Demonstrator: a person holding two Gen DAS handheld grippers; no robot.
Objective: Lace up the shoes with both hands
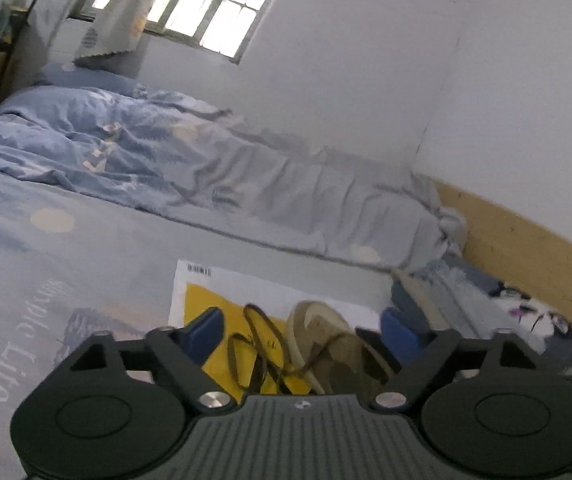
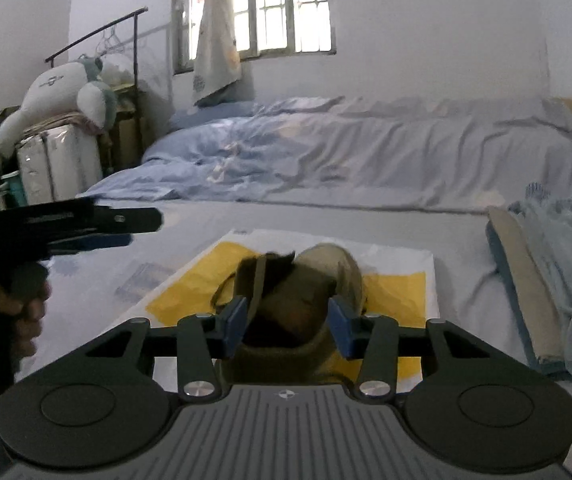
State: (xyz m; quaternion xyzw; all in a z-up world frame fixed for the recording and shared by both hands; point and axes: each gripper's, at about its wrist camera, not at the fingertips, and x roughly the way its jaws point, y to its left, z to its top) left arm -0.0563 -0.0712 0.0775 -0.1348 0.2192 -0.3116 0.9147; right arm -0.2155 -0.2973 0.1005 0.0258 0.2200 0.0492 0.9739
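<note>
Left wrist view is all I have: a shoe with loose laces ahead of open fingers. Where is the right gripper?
Observer: The right gripper is at the shoe's heel end, jaws open, one finger on either side of the collar.
Operator: Touching it?
Observer: I cannot tell. The blue pads sit very close to the collar, but contact is not clear.
Operator: How does my gripper look from there?
Observer: The left gripper is off to the shoe's left, clear of it, with a hand around its grip.
</note>
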